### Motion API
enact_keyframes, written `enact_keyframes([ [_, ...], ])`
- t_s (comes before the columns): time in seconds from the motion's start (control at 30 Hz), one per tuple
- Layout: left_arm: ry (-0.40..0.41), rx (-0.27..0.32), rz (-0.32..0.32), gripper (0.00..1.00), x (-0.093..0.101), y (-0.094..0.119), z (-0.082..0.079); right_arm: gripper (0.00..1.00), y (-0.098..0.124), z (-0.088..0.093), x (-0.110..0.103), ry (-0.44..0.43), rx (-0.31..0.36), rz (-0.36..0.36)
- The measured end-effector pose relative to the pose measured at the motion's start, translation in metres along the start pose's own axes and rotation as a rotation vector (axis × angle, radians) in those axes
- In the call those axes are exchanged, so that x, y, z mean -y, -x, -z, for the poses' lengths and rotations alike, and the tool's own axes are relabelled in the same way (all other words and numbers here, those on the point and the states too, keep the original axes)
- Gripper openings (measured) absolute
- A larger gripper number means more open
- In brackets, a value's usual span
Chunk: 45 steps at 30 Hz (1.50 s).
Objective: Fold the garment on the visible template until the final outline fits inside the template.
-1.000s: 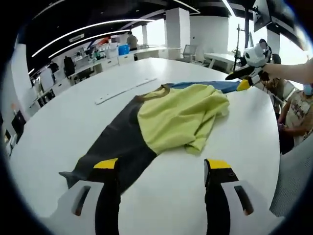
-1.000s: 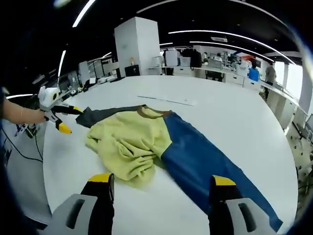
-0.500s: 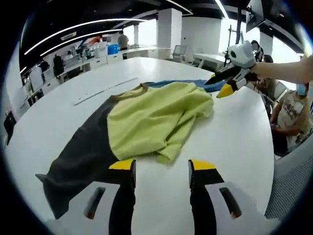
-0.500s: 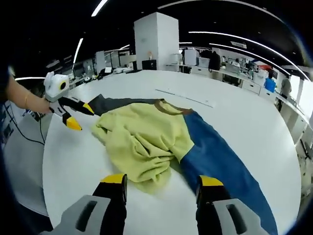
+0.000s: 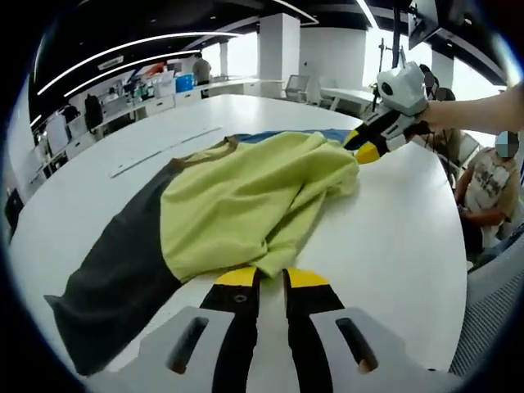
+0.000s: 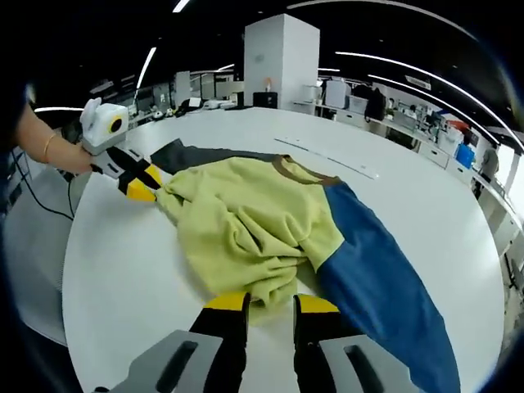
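Left gripper view: my left tongs point(image 5: 271, 278) nearly closed, pinching the garment point(image 5: 237, 205) hem. Right tongs point(image 6: 271, 303) likewise pinch it. Soft, floppy cloth; grip edges.

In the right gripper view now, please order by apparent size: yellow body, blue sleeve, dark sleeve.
1. yellow body
2. blue sleeve, close behind and nearer the camera, so unsure
3. dark sleeve, mostly covered
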State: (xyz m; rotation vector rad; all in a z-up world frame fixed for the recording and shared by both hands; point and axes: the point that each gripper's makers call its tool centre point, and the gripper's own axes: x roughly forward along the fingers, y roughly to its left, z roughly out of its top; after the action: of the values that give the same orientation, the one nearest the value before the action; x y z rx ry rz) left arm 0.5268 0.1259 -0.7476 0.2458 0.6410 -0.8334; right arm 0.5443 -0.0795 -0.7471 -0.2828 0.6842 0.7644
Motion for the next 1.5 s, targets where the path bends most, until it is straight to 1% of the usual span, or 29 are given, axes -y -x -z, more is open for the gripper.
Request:
enact_keyframes([
  [0.1, -0.024, -0.02, 0.002, 0.05, 0.001, -0.002, 0.0, 0.08, -0.002, 0.001, -0.002, 0.001, -0.001, 0.001],
  [0.17, -0.007, -0.025, 0.002, 0.03, 0.001, -0.002, 0.0, 0.04, -0.002, 0.002, -0.004, -0.006, -0.004, -0.003],
  [0.2, 0.019, -0.019, 0.007, 0.02, 0.001, -0.001, -0.001, 0.03, -0.002, 0.002, -0.004, -0.01, -0.006, -0.003],
  [0.27, 0.041, -0.01, 0.011, 0.01, 0.002, 0.002, -0.004, 0.01, -0.002, 0.002, -0.005, -0.015, -0.007, 0.001],
  [0.33, 0.027, -0.014, 0.011, 0.0, 0.004, 0.006, -0.004, 0.0, 0.001, 0.001, -0.006, -0.018, -0.007, 0.002],
  [0.47, 0.034, -0.026, 0.01, 0.0, 0.007, 0.015, -0.005, 0.0, 0.007, -0.003, -0.01, -0.022, 0.002, 0.0],
  [0.53, 0.059, -0.029, 0.007, 0.0, 0.007, 0.022, -0.006, 0.0, 0.011, -0.005, -0.013, -0.03, 0.004, -0.003],
  [0.6, 0.13, -0.013, 0.0, 0.0, 0.007, 0.028, -0.007, 0.0, 0.016, -0.009, -0.016, -0.055, 0.017, -0.011],
  [0.7, 0.196, 0.008, 0.013, 0.0, 0.008, 0.037, -0.01, 0.0, 0.022, -0.012, -0.02, -0.074, 0.026, -0.021],
  [0.83, 0.224, 0.03, 0.016, 0.0, 0.009, 0.049, -0.014, 0.0, 0.033, -0.018, -0.024, -0.097, 0.036, -0.023],
  [0.93, 0.257, 0.051, 0.025, 0.0, 0.013, 0.058, -0.019, 0.0, 0.039, -0.02, -0.029, -0.1, 0.031, -0.023],
  [1.0, 0.283, 0.054, 0.03, 0.0, 0.017, 0.062, -0.019, 0.0, 0.044, -0.021, -0.035, -0.108, 0.033, -0.031],
  [1.1, 0.3, 0.061, 0.04, 0.0, 0.023, 0.068, -0.02, 0.0, 0.049, -0.022, -0.04, -0.114, 0.028, -0.03],
  [1.2, 0.317, 0.06, 0.046, 0.0, 0.027, 0.074, -0.018, 0.0, 0.054, -0.021, -0.047, -0.104, 0.016, -0.031],
  [1.3, 0.324, 0.04, 0.052, 0.0, 0.032, 0.079, -0.011, 0.0, 0.059, -0.021, -0.054, -0.078, 0.005, -0.031],
  [1.4, 0.332, 0.029, 0.059, 0.0, 0.037, 0.083, -0.007, 0.0, 0.064, -0.017, -0.059, -0.037, -0.013, -0.005],
  [1.5, 0.346, 0.015, 0.065, 0.0, 0.042, 0.091, 0.001, 0.0, 0.067, -0.015, -0.067, -0.03, -0.019, -0.005],
])
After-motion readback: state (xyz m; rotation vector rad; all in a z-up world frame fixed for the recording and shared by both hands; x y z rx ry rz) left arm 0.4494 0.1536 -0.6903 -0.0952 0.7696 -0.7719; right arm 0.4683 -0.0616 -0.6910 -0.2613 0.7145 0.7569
